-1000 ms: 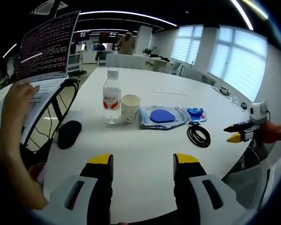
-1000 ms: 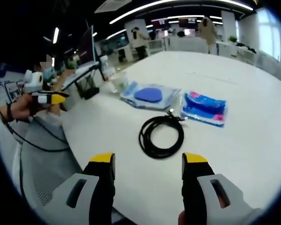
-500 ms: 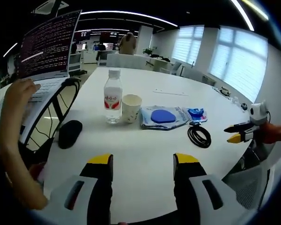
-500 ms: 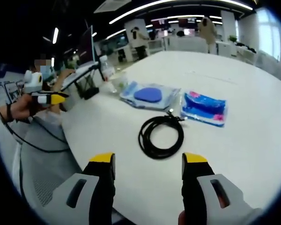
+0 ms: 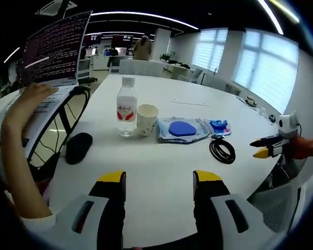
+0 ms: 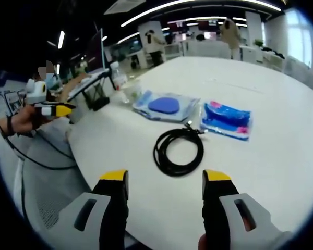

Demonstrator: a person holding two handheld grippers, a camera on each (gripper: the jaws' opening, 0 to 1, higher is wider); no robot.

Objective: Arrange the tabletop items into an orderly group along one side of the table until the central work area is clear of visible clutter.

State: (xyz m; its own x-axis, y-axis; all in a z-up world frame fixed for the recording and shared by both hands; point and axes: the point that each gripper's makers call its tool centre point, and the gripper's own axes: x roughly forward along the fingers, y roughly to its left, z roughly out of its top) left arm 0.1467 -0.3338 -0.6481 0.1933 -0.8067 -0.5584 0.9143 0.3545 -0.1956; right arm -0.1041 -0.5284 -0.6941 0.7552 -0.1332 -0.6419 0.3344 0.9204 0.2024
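Note:
On the white table (image 5: pixel 161 161) stand a clear water bottle (image 5: pixel 126 107) with a red label and a paper cup (image 5: pixel 146 119) beside it. To their right lie a clear bag holding a blue pad (image 5: pixel 183 129), a small blue packet (image 5: pixel 218 126) and a coiled black cable (image 5: pixel 222 149). A black mouse (image 5: pixel 78 148) lies at the left. My left gripper (image 5: pixel 159 179) is open above the near table edge, holding nothing. My right gripper (image 6: pixel 165 179) is open just short of the black cable (image 6: pixel 178 150), with the blue packet (image 6: pixel 225 119) and pad bag (image 6: pixel 165 105) beyond. The right gripper (image 5: pixel 262 147) also enters the left gripper view.
A laptop (image 5: pixel 51 57) on a black wire stand (image 5: pixel 60 127) sits at the table's left, with a person's hand (image 5: pixel 27 104) on its keyboard. The left gripper (image 6: pixel 56 108) appears at the left of the right gripper view. Chairs (image 5: pixel 276 208) border the table. People stand far behind.
The person's hand at the laptop has shifted slightly over the keyboard. Both grippers and the table items stay where they were.

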